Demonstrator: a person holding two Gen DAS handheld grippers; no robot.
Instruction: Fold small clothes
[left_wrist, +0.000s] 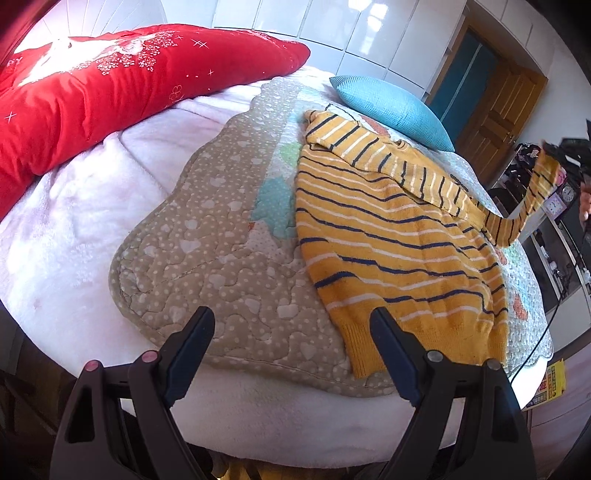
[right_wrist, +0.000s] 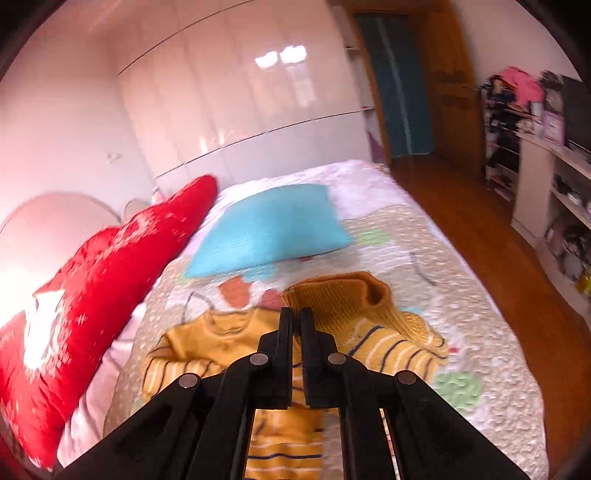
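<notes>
Bedding filled both views: we saw a quilted mat (left_wrist: 207, 236) spread over a pale fleece blanket (left_wrist: 74, 221) on the bed. Nearest in the left wrist view, our left gripper (left_wrist: 291, 325) hovered over the mat's near edge with its jaws spread wide and nothing between them. Just beyond lay the one yellow striped sweater (left_wrist: 388, 240), its body flat on the mat, one sleeve (left_wrist: 524, 206) lifted off toward the right edge, where our right gripper (left_wrist: 565, 155) held its cuff. Only this view showed that stretched sleeve from the side.

In the right wrist view, the right gripper (right_wrist: 294, 314) had its jaws pressed together on sweater fabric, the garment (right_wrist: 221, 339) bunched below. Farther back we counted one turquoise cushion (right_wrist: 269, 229) and one red quilt (right_wrist: 110, 280). Only this blurred view showed the wooden floor (right_wrist: 472, 221) and the cluttered shelves (right_wrist: 546, 184).
</notes>
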